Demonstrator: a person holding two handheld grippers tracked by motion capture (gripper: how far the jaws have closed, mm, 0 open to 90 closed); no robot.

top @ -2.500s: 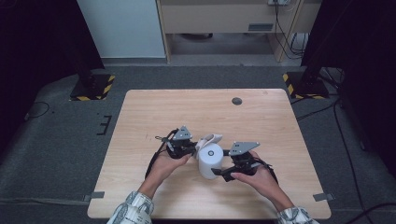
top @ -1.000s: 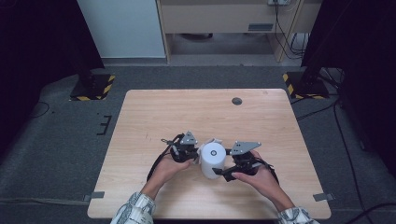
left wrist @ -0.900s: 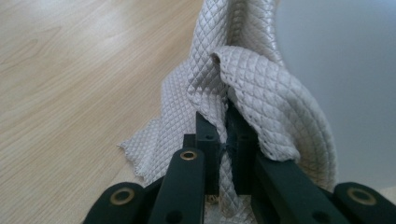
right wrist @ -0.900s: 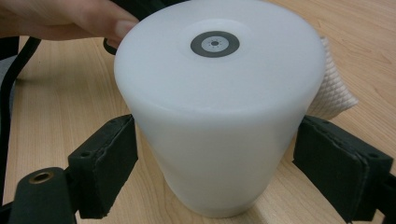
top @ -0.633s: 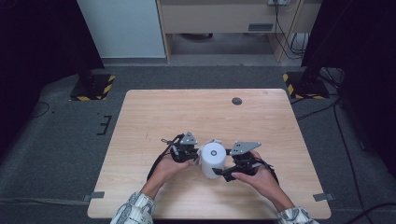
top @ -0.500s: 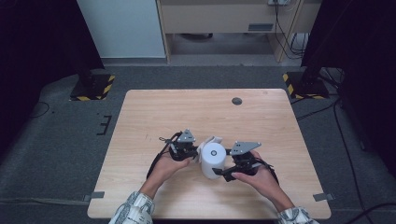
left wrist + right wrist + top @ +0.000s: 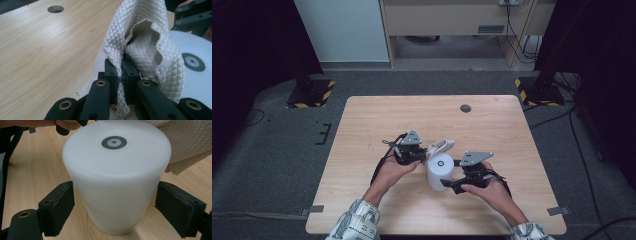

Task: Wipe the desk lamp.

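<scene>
Near the counter's (image 7: 362,125) front edge, the right gripper (image 7: 110,220) brackets an upside-down white plastic cup (image 7: 116,177) standing on the wood; its jaws have just been closing and sit against the cup's sides. Just beyond, the left gripper (image 7: 121,75) has its jaws clamped on a quilted white cloth (image 7: 147,45), raised beside the cup. A round hole (image 7: 466,108) lies near the far edge.

white cup (image 7: 439,171), cream quilted cloth (image 7: 441,147)

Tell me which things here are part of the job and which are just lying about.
In the job:
white cup, upside down, between the right tongs
quilted cloth, pinched in the left tongs

Lying about:
table's cable hole
</scene>
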